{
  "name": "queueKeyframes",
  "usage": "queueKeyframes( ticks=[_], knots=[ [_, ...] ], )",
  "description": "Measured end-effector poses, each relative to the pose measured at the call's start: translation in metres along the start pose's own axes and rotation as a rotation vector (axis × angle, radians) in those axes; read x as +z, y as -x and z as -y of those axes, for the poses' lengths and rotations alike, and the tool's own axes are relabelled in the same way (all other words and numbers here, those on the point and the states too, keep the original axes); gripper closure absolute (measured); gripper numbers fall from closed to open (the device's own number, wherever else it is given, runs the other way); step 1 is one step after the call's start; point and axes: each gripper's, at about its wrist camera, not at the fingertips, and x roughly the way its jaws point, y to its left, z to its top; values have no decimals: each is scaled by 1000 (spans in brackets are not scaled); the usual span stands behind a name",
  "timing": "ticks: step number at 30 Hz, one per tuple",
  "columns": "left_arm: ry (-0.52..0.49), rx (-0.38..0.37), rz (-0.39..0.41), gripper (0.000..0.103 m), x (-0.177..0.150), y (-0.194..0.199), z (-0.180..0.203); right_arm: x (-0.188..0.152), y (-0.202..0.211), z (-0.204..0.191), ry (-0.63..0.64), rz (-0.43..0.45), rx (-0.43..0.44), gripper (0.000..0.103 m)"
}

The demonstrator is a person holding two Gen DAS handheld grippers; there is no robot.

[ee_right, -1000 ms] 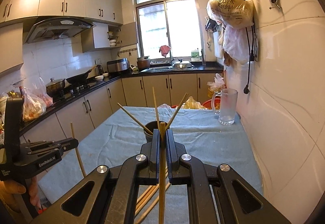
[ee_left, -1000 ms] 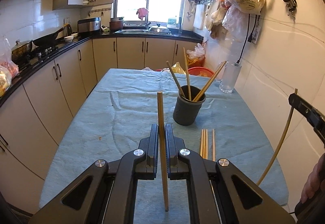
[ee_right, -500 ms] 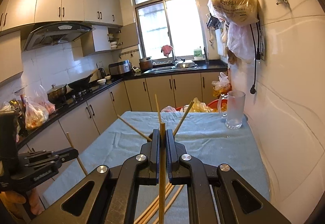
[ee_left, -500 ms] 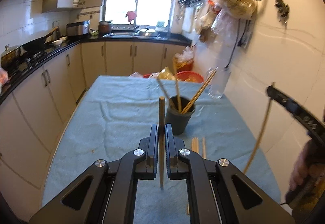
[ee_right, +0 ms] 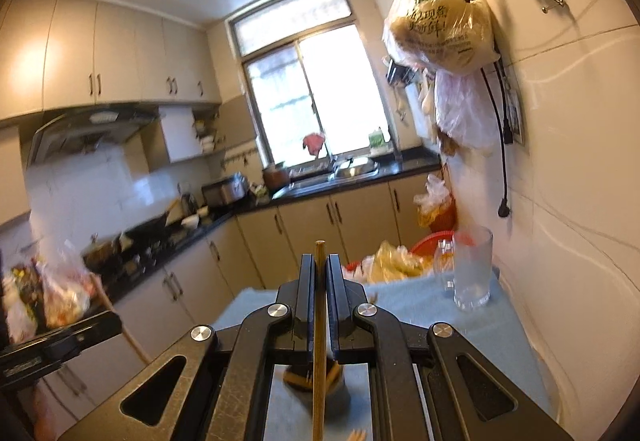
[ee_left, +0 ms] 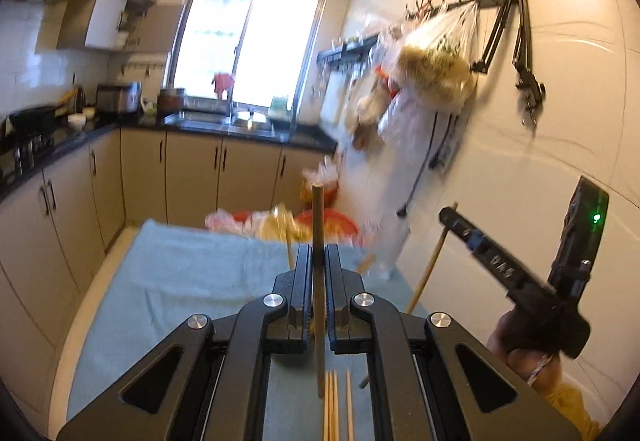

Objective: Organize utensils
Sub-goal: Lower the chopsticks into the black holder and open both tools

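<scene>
Two chopsticks on the way to the holder: the left tool (ee_left: 318, 261) is pressed together on a dark wooden chopstick (ee_left: 318, 281), which stands nearly upright between its jaws, tip above them and lower end hanging over the loose chopsticks (ee_left: 334, 407) left on the desk (ee_left: 192, 273). The right tool (ee_right: 319, 273) pinches a paler chopstick (ee_right: 319, 341) in the same manner. Over the past second both tools have risen and tipped upward: the left view, which a second ago looked down on most of the blue-covered desk and the dark holder, now takes in mainly the window and the wall hooks, with the holder out of sight behind the tool's body. In the right view the holder (ee_right: 316, 385) has slid from ahead of the jaws to directly beneath them, though motion blur makes its rim and contents hard to read. That suggests the right chopstick is close to lined up for lowering in, the left one to follow. At the right of the left view, the right tool and the hand (ee_left: 532, 357) gripping it have drawn nearer. A clear glass (ee_right: 472, 269) stands on the desk's far right by the wall, well clear of the holder.
</scene>
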Motion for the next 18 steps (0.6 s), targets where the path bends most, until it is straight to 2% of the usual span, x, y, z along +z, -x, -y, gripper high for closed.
queueKeyframes(
  ticks=[8,12,18],
  knots=[
    [19,14,26,97,26,-68,3,18,-56,4,-50,102,-23,97],
    [-23,65,24,97,19,-102,6,12,-75,4,-58,119,-24,97],
    [-40,100,-60,97,-3,-136,1,-10,-95,4,-29,79,-43,97]
  ],
)
